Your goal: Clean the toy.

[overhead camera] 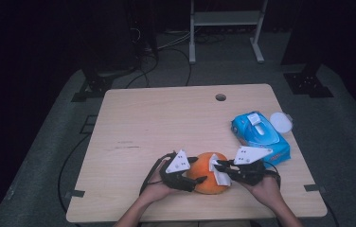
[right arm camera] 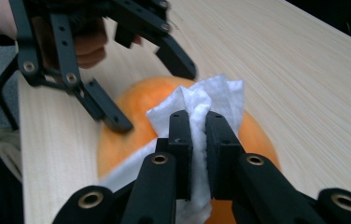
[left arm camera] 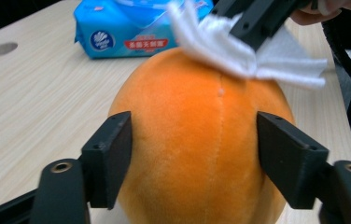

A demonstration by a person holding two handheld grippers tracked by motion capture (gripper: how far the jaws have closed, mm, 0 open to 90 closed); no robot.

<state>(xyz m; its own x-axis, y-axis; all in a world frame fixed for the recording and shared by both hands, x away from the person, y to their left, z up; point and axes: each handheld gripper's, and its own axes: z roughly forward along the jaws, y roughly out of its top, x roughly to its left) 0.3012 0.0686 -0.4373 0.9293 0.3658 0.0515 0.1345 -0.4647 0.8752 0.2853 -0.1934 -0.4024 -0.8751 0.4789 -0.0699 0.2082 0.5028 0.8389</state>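
An orange plush ball (overhead camera: pixel 203 183) rests on the wooden table (overhead camera: pixel 157 123) near its front edge. My left gripper (overhead camera: pixel 196 170) comes at it from the left, and in the left gripper view its two black pads (left arm camera: pixel 113 154) press on the sides of the ball (left arm camera: pixel 201 140). My right gripper (overhead camera: pixel 216 165) reaches in from the right, shut on a white wipe (overhead camera: pixel 218 174). In the right gripper view the wipe (right arm camera: pixel 215 95) is pinched between the right gripper (right arm camera: pixel 198 135) and lies on top of the ball (right arm camera: pixel 131 121). The left gripper view shows the wipe (left arm camera: pixel 239 51) draped over the crown.
A blue pack of wet wipes (overhead camera: pixel 260 135) lies at the table's right side, with a round white lid (overhead camera: pixel 280 121) just behind it. A cable hole (overhead camera: pixel 220 97) sits near the far edge. Bare wood stretches to the left and back.
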